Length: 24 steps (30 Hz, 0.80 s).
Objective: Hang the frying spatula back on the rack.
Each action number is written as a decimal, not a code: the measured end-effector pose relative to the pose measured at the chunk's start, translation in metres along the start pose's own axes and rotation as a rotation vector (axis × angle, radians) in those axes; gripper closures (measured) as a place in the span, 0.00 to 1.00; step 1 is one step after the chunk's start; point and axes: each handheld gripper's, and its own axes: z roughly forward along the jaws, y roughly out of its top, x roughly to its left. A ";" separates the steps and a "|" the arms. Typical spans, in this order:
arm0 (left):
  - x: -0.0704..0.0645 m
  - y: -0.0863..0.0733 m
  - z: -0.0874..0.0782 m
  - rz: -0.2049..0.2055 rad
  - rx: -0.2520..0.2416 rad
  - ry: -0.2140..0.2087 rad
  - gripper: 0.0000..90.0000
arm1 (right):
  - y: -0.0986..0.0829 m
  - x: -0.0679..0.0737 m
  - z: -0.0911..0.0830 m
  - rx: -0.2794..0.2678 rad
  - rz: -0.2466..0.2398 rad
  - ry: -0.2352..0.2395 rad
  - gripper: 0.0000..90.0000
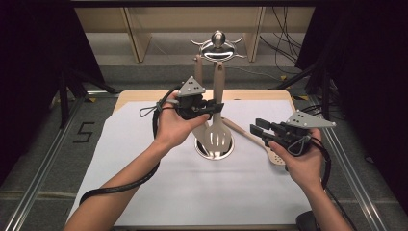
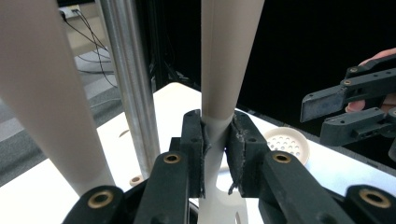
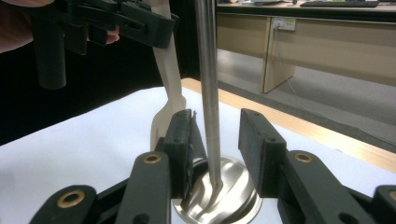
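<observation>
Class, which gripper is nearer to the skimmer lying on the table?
The right. The right gripper hovers just above the skimmer, open, without touching it. The left gripper is farther off at the rack, shut on a hanging slotted turner.

Around my bench (image 1: 144, 94) the room is dim, with black curtains (image 1: 29, 57) hanging at both sides, a grey floor (image 1: 48, 139) marked with a black 5 (image 1: 82, 132), pale wooden furniture (image 1: 144, 29) along the far wall, and loose cables (image 1: 284, 43) trailing across the floor behind.
</observation>
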 end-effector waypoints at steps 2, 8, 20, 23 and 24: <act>0.000 -0.002 -0.001 -0.001 -0.014 0.002 0.84 | 0.000 0.000 0.000 0.003 0.003 0.001 0.73; -0.002 -0.011 -0.015 0.023 -0.005 -0.011 0.66 | -0.001 -0.002 0.001 0.009 0.007 0.004 0.72; 0.005 0.000 -0.064 -0.023 -0.115 0.007 0.97 | -0.003 -0.002 0.003 0.026 0.004 -0.016 0.72; 0.005 0.009 -0.067 -0.037 -0.152 -0.002 0.99 | -0.004 -0.001 0.004 0.029 0.016 -0.017 0.72; 0.005 0.011 -0.067 -0.031 -0.160 0.001 0.99 | -0.005 -0.002 0.004 0.036 0.012 -0.016 0.72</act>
